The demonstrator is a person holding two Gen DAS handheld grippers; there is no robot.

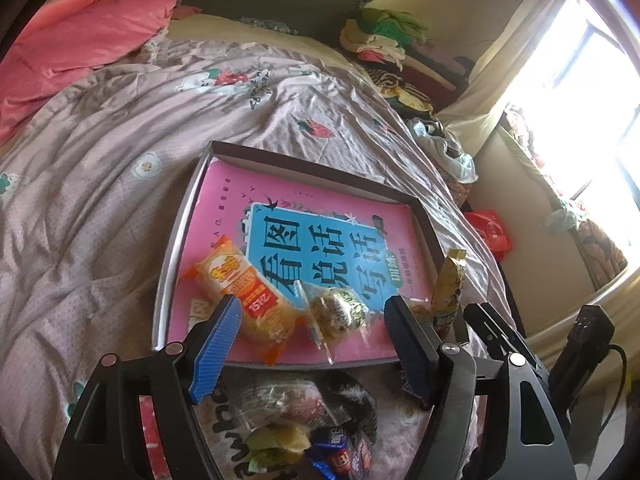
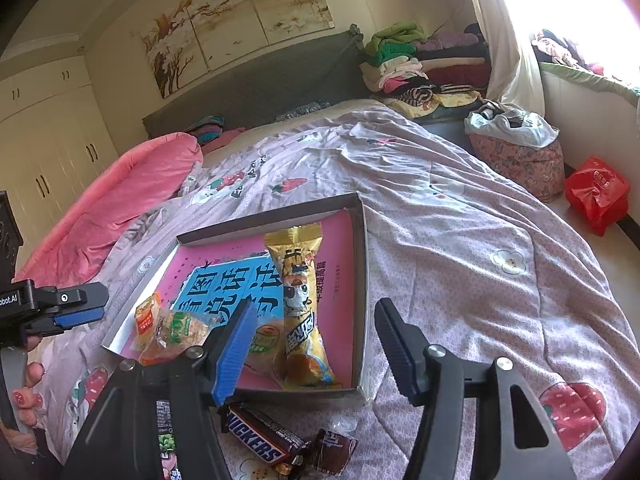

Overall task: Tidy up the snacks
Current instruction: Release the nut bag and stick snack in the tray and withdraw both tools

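A shallow box with a pink book as its floor lies on the bed. Inside it lie an orange snack pack, a clear-wrapped round snack and a tall yellow snack bag. My left gripper is open and empty just above the box's near edge. My right gripper is open and empty above the box's near right corner. Loose snacks lie on the quilt in front of the box, among them a Snickers bar and a small dark wrapped one.
The flowered quilt covers the bed, with a pink duvet at the far left. Folded clothes are stacked by the headboard. A patterned bag and a red bag stand on the floor to the right.
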